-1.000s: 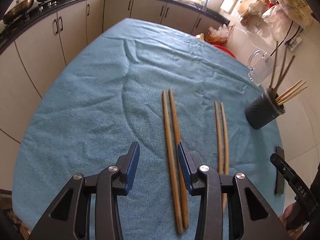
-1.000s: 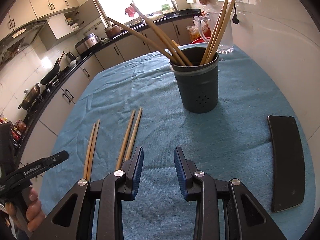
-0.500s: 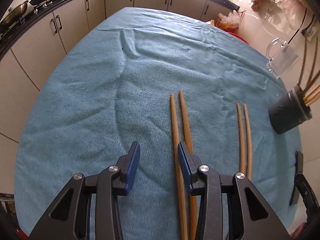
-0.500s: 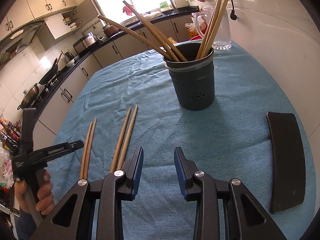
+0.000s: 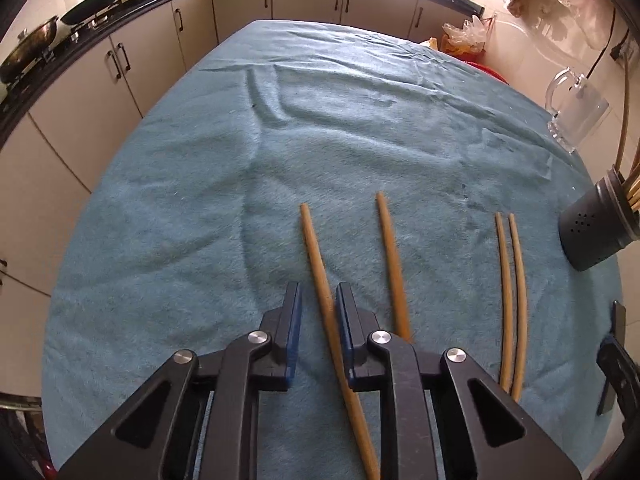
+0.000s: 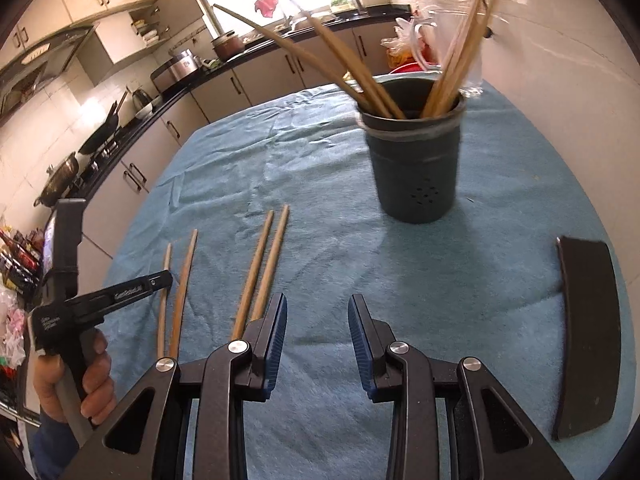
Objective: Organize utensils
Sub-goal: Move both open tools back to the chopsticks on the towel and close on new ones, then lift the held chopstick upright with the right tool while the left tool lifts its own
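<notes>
Left wrist view
- Left gripper (image 5: 318, 304): fingers (image 5: 294, 320) narrowed around one chopstick; whether the pads actually press it I cannot tell.
- Chopstick between the fingers (image 5: 316, 260): runs forward out of the gap, tip beyond the fingertips and angled a little left.
- Partner chopstick (image 5: 392, 264): flat on the cloth just outside the right finger, splayed apart from the first.
- Thin chopstick pair (image 5: 512, 292): side by side, well to the right of the fingers.
- Utensil holder (image 5: 596, 236): dark cup at far right beyond the thin pair; sticks already stand in it.
- Bench (image 5: 200, 200): covered in blue terry cloth.

Right wrist view
- Right gripper (image 6: 316, 334): fingers wide apart, nothing between them, low over bare cloth.
- Thin pair (image 6: 262, 264): just left of the left finger.
- Utensil holder: ahead and slightly right of the fingers, upright.
- Black flat piece (image 6: 588, 332): far right; kind unclear.

Step in hand (judged): picking up a single chopstick with the left gripper.

Next move calls for: a firm close, a lift clear of the partner, then carrying it to the holder.
</notes>
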